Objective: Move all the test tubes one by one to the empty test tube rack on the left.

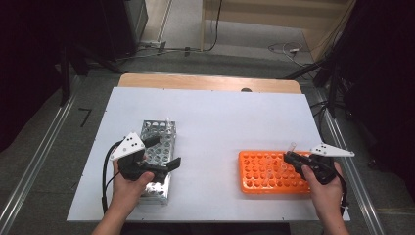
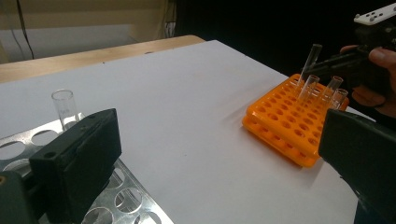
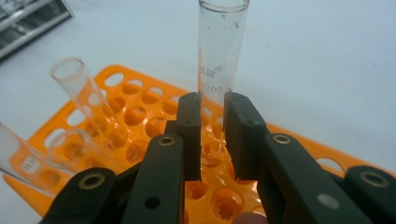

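Clamped between the two black jaws of the right gripper [image 3: 212, 135] is a clear glass test tube [image 3: 222, 51], held upright with its lower end over the holes of the flat orange plastic tube rack [image 3: 140, 105]. That rack lies on the right side of the white table top [image 1: 215, 122], and from the left gripper view three more clear glass tubes [image 2: 322, 88] stand leaning in its far corner, just beside the held one. Over on the left, the left gripper [image 1: 161, 156] hangs with its jaws spread wide and nothing between them, above the perforated silver metal rack [image 1: 159, 132], where one short clear tube [image 2: 64, 107] stands in a hole at its far end.
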`<state>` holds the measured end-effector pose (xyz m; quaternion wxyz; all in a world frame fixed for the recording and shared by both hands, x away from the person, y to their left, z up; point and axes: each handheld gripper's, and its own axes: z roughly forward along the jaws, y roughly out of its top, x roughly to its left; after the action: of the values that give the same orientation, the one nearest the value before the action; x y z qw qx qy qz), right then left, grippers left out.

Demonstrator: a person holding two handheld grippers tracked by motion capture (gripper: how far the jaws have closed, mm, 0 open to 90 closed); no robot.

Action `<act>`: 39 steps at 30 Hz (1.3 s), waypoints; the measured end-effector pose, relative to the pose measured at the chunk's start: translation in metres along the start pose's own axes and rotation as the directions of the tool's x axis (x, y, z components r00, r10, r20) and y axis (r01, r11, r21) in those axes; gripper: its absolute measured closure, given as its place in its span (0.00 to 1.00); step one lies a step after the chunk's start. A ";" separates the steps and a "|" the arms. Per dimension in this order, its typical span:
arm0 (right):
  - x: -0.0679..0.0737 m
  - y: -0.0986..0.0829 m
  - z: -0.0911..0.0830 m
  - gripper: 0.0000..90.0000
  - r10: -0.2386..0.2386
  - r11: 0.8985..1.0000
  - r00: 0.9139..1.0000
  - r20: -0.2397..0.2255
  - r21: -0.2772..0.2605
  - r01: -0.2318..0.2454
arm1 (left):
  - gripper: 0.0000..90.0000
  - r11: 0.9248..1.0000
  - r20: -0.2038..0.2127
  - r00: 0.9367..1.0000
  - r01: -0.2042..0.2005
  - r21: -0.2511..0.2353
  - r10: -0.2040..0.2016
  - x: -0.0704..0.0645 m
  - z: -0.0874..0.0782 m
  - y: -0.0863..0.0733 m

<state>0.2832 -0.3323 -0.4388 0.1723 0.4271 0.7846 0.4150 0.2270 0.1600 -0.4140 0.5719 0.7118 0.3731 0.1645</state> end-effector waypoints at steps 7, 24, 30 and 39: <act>0.006 0.020 -0.009 0.82 -0.008 0.999 1.000 -0.012 -0.049 0.007 | 0.00 1.000 0.000 1.000 -0.010 -0.003 0.010 -0.002 0.001 0.004; 0.043 0.057 0.001 0.82 -0.070 0.992 0.992 -0.109 -0.117 0.057 | 0.01 1.000 0.045 0.999 -0.019 0.009 0.018 -0.007 0.006 0.004; 0.071 0.053 0.009 0.82 -0.107 0.990 0.976 -0.192 -0.112 0.086 | 0.01 1.000 0.079 0.997 -0.021 0.014 0.020 -0.014 0.010 0.003; 0.108 0.046 0.017 0.82 -0.158 0.986 0.947 -0.280 -0.096 0.136 | 0.04 1.000 0.135 0.991 -0.020 0.005 0.020 -0.025 0.015 0.005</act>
<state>0.2558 -0.2226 -0.4029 0.1034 0.2963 0.8147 0.4877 0.2221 0.1313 -0.4091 0.5920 0.7268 0.3269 0.1206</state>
